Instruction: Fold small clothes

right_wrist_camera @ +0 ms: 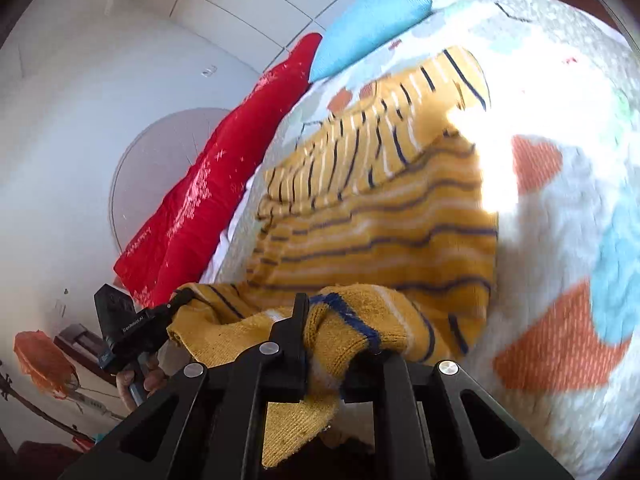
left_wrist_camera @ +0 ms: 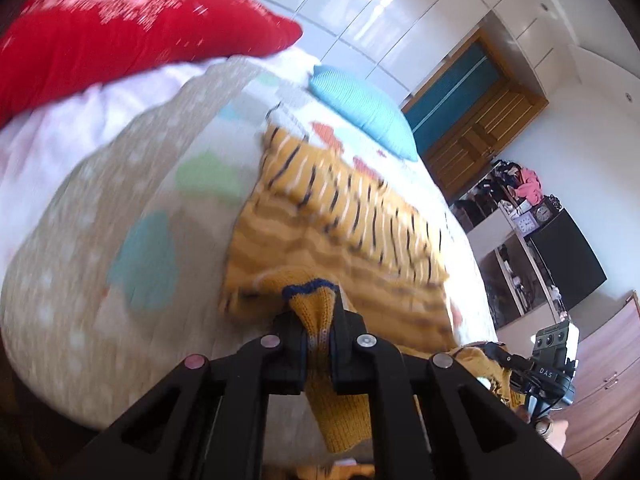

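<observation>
Nearest, the left gripper (left_wrist_camera: 318,330) pinches the blue-trimmed near edge of the yellow striped sweater (left_wrist_camera: 336,224), and the right gripper (right_wrist_camera: 328,344) clamps the same hem further right. The sweater drapes from both onto the patterned bedspread (left_wrist_camera: 100,208). Beyond it lie a blue pillow (left_wrist_camera: 364,108) and, far left, a red cushion (left_wrist_camera: 120,28).
</observation>
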Demonstrator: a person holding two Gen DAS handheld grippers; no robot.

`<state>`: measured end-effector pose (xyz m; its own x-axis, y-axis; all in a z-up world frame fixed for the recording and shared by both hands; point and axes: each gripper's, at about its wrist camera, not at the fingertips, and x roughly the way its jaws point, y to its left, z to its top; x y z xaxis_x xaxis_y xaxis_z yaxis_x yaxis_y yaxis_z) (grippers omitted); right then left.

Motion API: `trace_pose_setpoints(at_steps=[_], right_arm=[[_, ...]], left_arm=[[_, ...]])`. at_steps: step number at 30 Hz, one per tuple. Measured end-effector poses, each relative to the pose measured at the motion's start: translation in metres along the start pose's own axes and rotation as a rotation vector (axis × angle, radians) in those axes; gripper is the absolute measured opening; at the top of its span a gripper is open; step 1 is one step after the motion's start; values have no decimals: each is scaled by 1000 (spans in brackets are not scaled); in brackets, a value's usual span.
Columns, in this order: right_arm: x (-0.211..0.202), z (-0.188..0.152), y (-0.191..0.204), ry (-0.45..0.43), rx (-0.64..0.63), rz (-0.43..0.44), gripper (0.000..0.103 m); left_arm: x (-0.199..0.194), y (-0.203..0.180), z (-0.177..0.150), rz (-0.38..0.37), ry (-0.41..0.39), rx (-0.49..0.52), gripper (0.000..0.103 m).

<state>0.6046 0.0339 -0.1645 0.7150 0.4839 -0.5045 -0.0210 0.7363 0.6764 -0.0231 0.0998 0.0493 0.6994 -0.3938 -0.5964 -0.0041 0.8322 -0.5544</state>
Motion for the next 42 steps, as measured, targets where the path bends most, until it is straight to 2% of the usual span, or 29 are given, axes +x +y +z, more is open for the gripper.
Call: trace_pose_setpoints(at_steps=[3, 6, 9, 14, 18, 22, 25, 26, 27, 30, 32, 37, 40, 42], right_arm=[[17, 49, -6, -46, 14, -18, 12], [37, 86, -23, -55, 98, 7, 12], [54, 115, -39, -55, 165, 1, 12], [68, 151, -64, -38, 235, 17, 12], [87, 179, -83, -48, 301, 40, 14], [113, 203, -104, -43, 364, 27, 14], [132, 217, -120, -34, 429, 35, 24], [135, 219, -125, -39, 450, 45, 34], [138, 222, -130, -50, 471, 61, 39], [141, 231, -140, -80, 518, 94, 41], [143, 236, -143, -85, 526, 93, 42], [143, 244, -151, -99, 591, 107, 43], [143, 248, -158, -123, 669, 142, 53], [142, 249, -159, -141, 707, 169, 66]], left_arm=[[36, -10, 43, 13, -18, 15, 7], [82, -14, 78, 65, -8, 20, 7], [121, -11, 97, 74, 40, 3, 7], [161, 1, 120, 65, 89, -28, 8], [195, 19, 145, 34, 133, -125, 9], [227, 38, 166, 19, 175, -247, 10], [242, 54, 176, -23, 178, -352, 18], [244, 58, 178, -40, 178, -375, 27], [246, 62, 180, -59, 173, -400, 37], [247, 69, 186, -88, 146, -432, 51], [244, 72, 190, -67, 124, -434, 57], [238, 84, 197, -23, 108, -440, 59], [225, 82, 194, -20, 111, -403, 60], [215, 76, 192, -11, 113, -358, 61]])
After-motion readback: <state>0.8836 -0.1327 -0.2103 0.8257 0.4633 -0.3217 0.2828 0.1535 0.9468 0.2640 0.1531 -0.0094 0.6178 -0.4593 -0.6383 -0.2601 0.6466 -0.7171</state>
